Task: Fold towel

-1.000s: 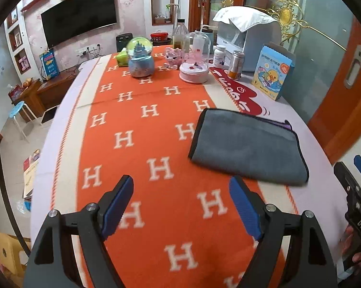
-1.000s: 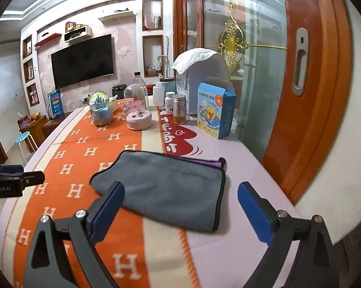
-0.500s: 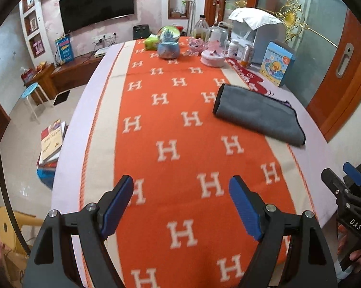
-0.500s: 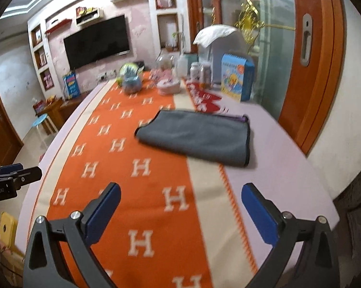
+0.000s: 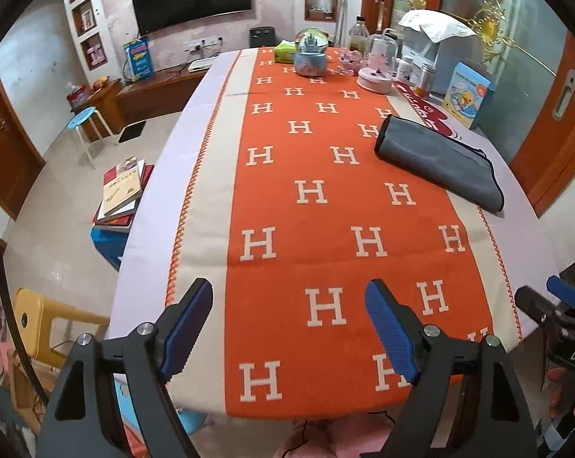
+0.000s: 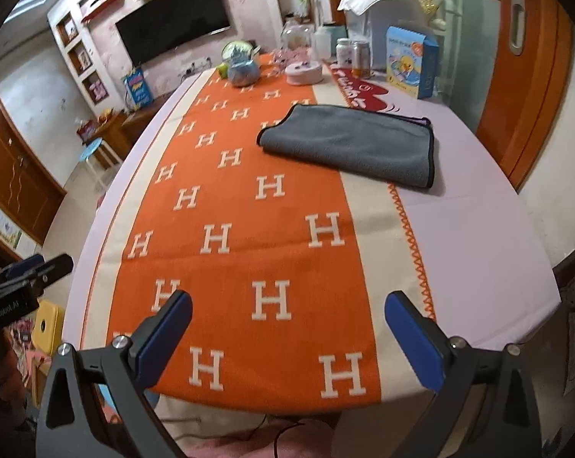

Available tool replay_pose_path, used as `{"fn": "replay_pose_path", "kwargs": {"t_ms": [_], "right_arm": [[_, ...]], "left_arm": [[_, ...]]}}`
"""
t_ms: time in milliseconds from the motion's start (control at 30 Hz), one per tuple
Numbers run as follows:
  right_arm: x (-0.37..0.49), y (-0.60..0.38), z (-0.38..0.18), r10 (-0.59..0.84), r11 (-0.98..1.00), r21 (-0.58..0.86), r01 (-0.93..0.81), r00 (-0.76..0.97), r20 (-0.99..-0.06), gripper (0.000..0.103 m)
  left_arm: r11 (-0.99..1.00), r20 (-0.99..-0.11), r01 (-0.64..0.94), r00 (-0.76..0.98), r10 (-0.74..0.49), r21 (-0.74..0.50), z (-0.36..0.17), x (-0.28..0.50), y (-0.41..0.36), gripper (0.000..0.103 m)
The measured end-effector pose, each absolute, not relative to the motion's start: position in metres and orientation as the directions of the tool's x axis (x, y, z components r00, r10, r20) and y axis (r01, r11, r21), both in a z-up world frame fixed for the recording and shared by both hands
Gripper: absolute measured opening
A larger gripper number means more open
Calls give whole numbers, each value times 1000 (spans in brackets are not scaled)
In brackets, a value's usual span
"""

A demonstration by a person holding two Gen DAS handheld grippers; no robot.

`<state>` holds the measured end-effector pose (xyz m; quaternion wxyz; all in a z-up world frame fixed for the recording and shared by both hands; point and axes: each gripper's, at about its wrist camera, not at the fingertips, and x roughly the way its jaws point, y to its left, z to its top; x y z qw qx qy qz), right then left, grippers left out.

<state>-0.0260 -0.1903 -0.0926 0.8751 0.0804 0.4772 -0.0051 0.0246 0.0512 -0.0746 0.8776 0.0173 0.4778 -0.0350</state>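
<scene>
One folded grey microfibre towel [image 5: 438, 162] [image 6: 350, 143] near right edge of orange H-patterned tablecloth [image 5: 306, 206] [image 6: 245, 229]; near edge bare; left gripper [image 5: 289, 328] and right gripper [image 6: 287, 334] both spread, holding nothing, above near edge.

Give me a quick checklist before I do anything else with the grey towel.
1. Left gripper open and empty: ok.
2. Right gripper open and empty: ok.
3. Grey towel already folded, lying flat: ok.
4. Towel clear of the duck box and the jars behind it: ok.
5. Towel fully on the table, away from its near edge: ok.
6. Layers underneath lined up evenly: cannot tell.
</scene>
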Motion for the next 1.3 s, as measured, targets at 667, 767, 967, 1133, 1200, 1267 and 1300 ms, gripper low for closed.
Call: {"fn": "replay_pose_path", "kwargs": {"t_ms": [667, 767, 967, 1133, 1200, 1267, 1300], "right_arm": [[-54, -192, -22, 150, 987, 162, -20, 501, -852, 101], [-57, -192, -19, 110, 992, 125, -6, 516, -849, 101], [-63, -199, -21, 88, 991, 126, 39, 522, -849, 102], [-66, -201, -17, 63, 991, 116, 64, 544, -837, 103], [-68, -201, -15, 58, 991, 116, 70, 553, -831, 103], [-67, -201, -15, 59, 991, 115, 68, 556, -829, 103], [-66, -200, -15, 58, 991, 114, 66, 558, -828, 103]], "left_arm": [[988, -860, 150, 501, -94, -20, -29, -9, -2, 82], [989, -849, 145, 520, -94, -21, -19, -15, -9, 82], [993, -821, 119, 567, -71, -3, -8, -24, -15, 91], [997, -822, 78, 567, -44, 1, -11, -25, -13, 92], [998, -812, 55, 583, -30, 3, -9, -26, -10, 94], [999, -801, 38, 599, -16, 8, -6, -28, -7, 99], [1000, -794, 28, 608, -8, 12, -5, -29, -6, 102]]}}
